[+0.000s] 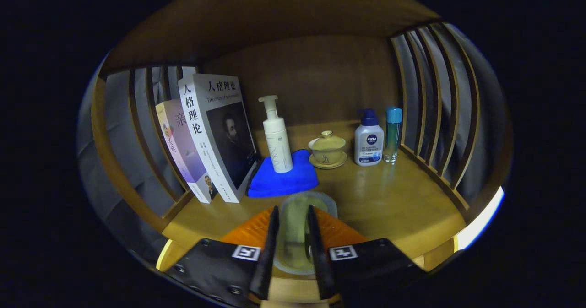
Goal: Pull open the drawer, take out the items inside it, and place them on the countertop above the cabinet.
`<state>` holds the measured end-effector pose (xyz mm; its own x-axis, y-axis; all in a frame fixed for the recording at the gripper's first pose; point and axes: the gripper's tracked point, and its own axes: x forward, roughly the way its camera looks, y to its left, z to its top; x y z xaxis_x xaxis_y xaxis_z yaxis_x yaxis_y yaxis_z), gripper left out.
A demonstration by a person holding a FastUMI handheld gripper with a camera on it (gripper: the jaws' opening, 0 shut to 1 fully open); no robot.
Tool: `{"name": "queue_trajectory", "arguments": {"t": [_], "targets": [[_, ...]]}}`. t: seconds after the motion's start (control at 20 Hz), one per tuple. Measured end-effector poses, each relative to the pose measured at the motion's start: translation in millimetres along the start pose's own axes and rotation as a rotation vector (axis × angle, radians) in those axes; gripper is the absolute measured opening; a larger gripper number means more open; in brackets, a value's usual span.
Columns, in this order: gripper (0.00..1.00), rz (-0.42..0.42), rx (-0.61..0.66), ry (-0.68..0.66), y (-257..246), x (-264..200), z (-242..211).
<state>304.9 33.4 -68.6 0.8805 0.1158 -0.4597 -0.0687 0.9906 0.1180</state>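
Gripper clenched on clear container over wooden countertop.
Beyond the fingers: blue cloth under pump bottle, books, lidded cup.

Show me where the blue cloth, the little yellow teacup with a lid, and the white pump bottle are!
Blue cloth (pixel 293 180): gripper view, bare front part.
Yellow lidded teacup (pixel 327 151): gripper view, bowl's side.
White pump bottle (pixel 279 147): gripper view, body.

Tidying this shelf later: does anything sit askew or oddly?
The white pump bottle stands on the crumpled blue cloth, and the two books lean. The gripper jaws hold a clear container.
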Motion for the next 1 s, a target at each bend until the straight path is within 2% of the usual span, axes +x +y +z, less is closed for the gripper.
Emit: {"name": "queue_trajectory", "arguments": {"t": [0.1, 0.3, 0.45, 0.7, 1.0], "targets": [[0.56, 0.009, -0.024, -0.040, 5.6, -9.0, 6.4], [0.99, -0.029, -0.064, -0.166, 2.3, -43.8, 22.2], [0.98, -0.007, -0.054, -0.252, 7.4, -81.7, 19.5], [0.98, -0.008, -0.121, -0.301, 9.5, -131.6, -5.4], [0.98, 0.000, -0.169, -0.433, 26.1, -192.9, -26.5]]}}
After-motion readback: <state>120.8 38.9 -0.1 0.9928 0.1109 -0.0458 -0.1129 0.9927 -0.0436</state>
